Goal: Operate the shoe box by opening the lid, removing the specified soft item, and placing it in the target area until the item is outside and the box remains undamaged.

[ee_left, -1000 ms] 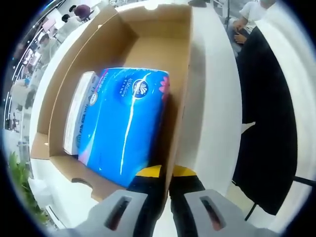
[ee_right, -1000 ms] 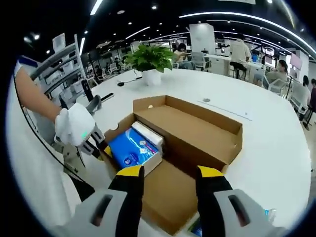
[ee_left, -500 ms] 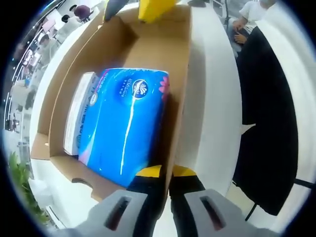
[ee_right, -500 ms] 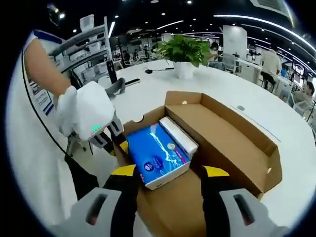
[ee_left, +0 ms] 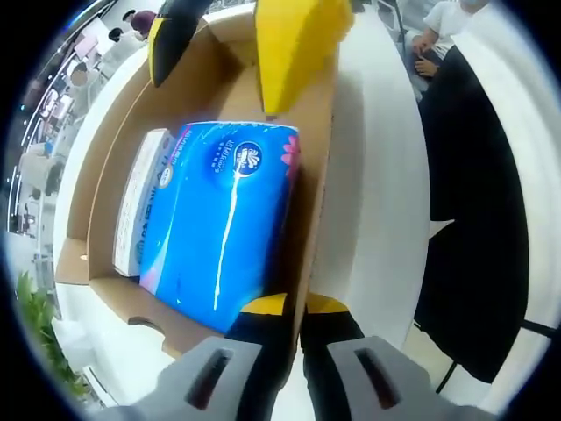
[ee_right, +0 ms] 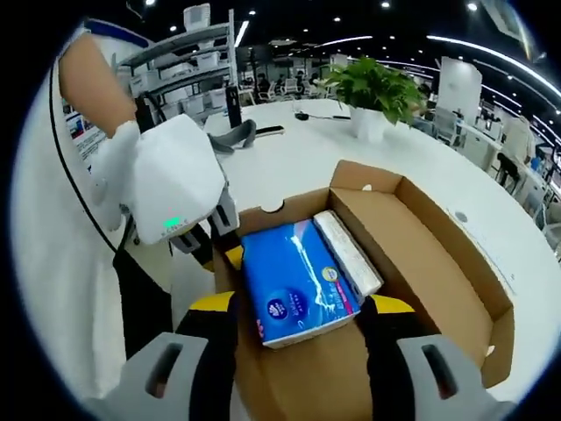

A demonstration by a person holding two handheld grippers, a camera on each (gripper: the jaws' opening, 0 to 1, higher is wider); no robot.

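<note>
Keep left gripper (ee_left: 292, 307) pinching the shoe box (ee_right: 438, 246) near wall; lower spread right gripper (ee_right: 298, 307) around the blue tissue pack (ee_right: 294, 285), squeeze gently.

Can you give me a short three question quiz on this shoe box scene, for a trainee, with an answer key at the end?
1. True or false: the lid of the shoe box is open.
2. What is the left gripper shut on?
A. the blue tissue pack
B. a side wall of the box
C. the potted plant
3. Fill in: the right gripper is open, its jaws on either side of the near end of the ____.

Key:
1. True.
2. B.
3. blue tissue pack, which lies in the box beside a white pack.
</note>
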